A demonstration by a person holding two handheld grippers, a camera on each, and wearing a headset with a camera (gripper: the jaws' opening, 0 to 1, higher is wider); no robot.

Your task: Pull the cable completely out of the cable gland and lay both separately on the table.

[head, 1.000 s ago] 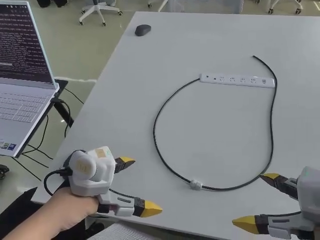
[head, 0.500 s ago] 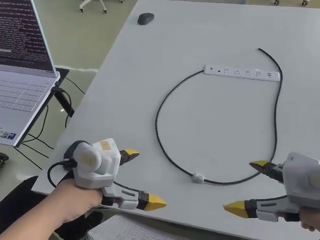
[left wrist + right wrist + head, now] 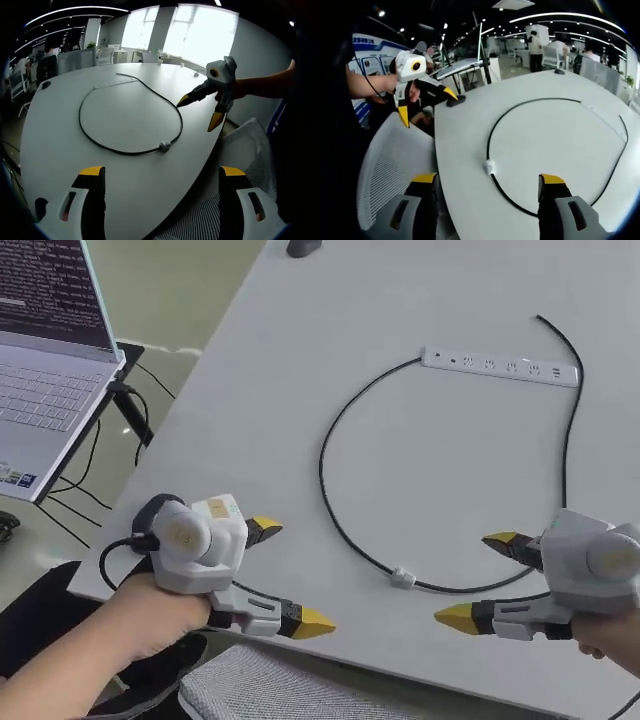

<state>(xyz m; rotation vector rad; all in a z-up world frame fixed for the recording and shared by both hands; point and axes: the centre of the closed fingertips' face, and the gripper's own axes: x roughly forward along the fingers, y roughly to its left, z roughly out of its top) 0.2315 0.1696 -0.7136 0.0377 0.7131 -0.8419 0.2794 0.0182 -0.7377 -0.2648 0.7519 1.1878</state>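
A long black cable curves across the white table, threaded through a small white cable gland near the front edge; the gland lies flat on the table. My left gripper hovers open at the table's front left corner, well left of the gland. My right gripper hovers open just right of the gland, over the cable's lower run. In the left gripper view the right gripper comes in from the right. The left gripper shows at the left of the right gripper view. Nothing is between either pair of jaws.
A white power strip lies at the back of the table, where the cable's far end passes. An open laptop stands on a stand at left. A dark mouse sits far back. A mesh chair is below the front edge.
The headset camera has tilted, shifting the scene. My right gripper has moved up and left toward the gland. The left gripper stays about where it was.
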